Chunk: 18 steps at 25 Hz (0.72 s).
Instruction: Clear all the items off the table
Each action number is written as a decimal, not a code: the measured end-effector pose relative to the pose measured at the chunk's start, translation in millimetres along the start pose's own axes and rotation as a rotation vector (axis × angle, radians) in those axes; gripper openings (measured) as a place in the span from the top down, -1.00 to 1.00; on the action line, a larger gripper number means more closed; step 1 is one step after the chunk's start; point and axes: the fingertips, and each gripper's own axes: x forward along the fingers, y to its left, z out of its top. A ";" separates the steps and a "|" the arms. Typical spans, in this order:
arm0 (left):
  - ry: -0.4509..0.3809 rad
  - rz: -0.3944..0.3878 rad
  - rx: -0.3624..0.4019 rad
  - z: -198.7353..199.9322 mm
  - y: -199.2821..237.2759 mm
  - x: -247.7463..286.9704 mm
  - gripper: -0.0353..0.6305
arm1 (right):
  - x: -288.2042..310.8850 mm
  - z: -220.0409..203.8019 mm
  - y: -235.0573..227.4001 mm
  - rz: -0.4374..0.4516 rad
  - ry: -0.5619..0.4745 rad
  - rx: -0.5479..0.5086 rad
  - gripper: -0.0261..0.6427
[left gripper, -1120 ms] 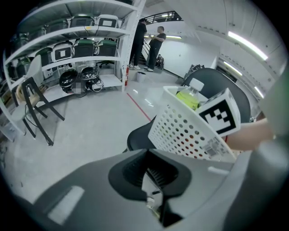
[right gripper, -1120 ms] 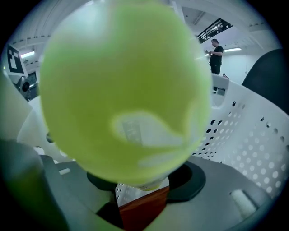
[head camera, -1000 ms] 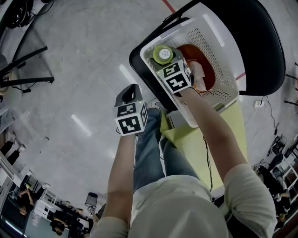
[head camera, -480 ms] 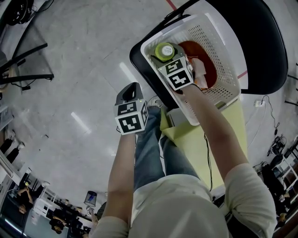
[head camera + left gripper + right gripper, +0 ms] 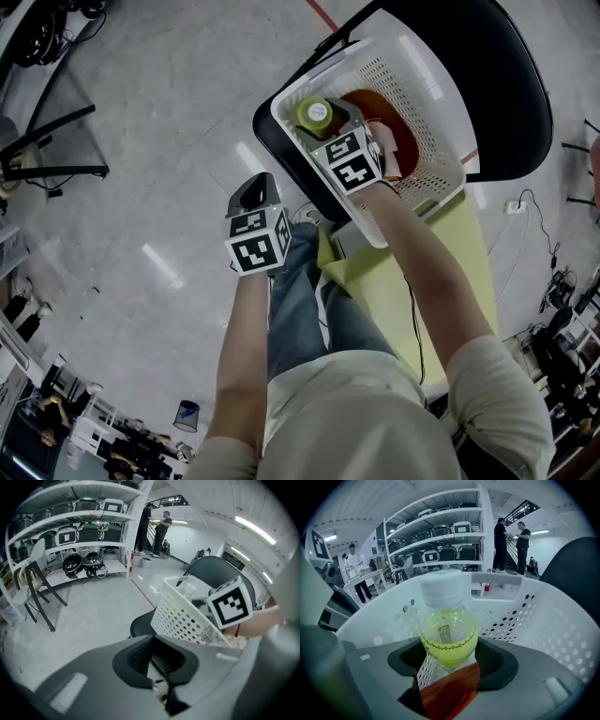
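Note:
A yellow-green bottle [image 5: 316,114] with a white cap stands in the white perforated basket [image 5: 417,89], beside a red-orange bowl [image 5: 373,105]. My right gripper [image 5: 330,133] hangs just above the basket behind the bottle. Its jaws have just been opening and stand wide. In the right gripper view the bottle [image 5: 449,634] sits between and beyond the dark pads [image 5: 405,660] with gaps on both sides, and the bowl [image 5: 447,691] lies below. My left gripper [image 5: 255,192] is shut on nothing, over the floor left of the basket [image 5: 183,616].
The basket rests on a black chair [image 5: 511,89]. A yellow-green table top [image 5: 398,281] with a thin cable lies under my right forearm. Metal shelves [image 5: 84,531] with bins and a folding chair [image 5: 40,588] stand across the grey floor, with people far off.
My right gripper has drawn back and up a little from the bottle, which stays standing in the basket. The left gripper has kept still.

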 end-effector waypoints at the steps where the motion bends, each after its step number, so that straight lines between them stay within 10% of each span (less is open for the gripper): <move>1: 0.000 -0.004 0.003 0.6 -2.0 -2.1 0.87 | -4.2 -0.2 0.0 -0.003 -0.001 0.002 -0.04; 18: 0.010 -0.086 0.051 26.0 -37.8 -56.3 0.87 | -93.9 30.0 8.1 -0.099 -0.014 0.072 0.04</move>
